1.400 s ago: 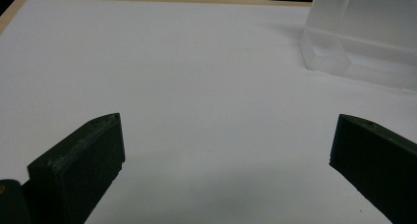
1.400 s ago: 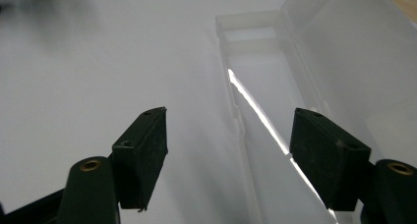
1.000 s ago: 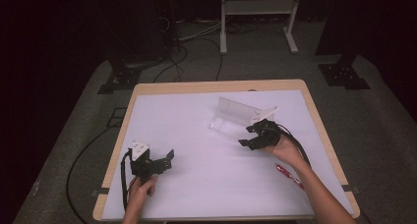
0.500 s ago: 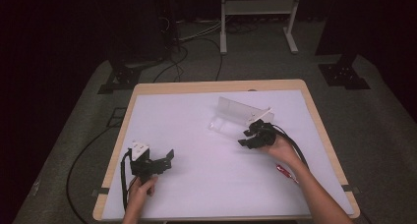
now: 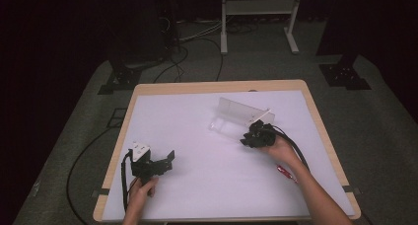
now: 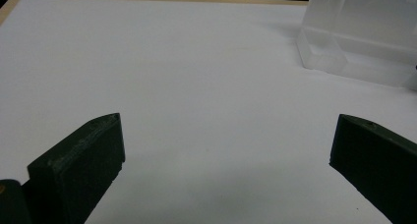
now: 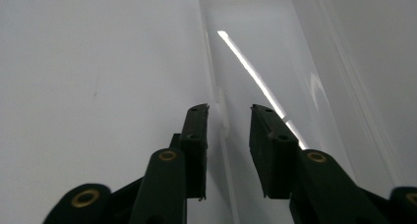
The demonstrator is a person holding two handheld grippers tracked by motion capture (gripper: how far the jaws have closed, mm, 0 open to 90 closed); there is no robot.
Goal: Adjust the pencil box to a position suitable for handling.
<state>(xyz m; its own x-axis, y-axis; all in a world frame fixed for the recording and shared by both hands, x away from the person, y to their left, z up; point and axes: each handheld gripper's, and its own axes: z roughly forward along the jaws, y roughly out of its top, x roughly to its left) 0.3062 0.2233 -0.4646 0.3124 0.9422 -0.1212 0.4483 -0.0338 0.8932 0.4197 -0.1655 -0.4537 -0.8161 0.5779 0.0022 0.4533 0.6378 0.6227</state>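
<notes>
A clear plastic box (image 5: pixel 235 112) lies open on the white table (image 5: pixel 217 87), right of the middle. My right gripper (image 5: pixel 250 137) is at its near corner, held from the lower right. In the right gripper view the two black jaws of the right gripper (image 7: pixel 228 112) straddle the thin clear wall (image 7: pixel 212 62) with its small tab. They have just been closing, and a narrow gap still shows on either side of the wall. My left gripper (image 5: pixel 169 159) rests at the near left, jaws wide apart, left gripper (image 6: pixel 226 130) holding nothing, with the box (image 6: pixel 354 32) far ahead.
A small red object (image 5: pixel 286 173) lies on the table beside the right forearm. Cables trail from both grippers, and more run across the dark floor behind. A white metal stand (image 5: pixel 259 8) is beyond the table's far edge.
The right gripper has settled slightly lower at the box's near corner. The left hand and its gripper have not moved.
</notes>
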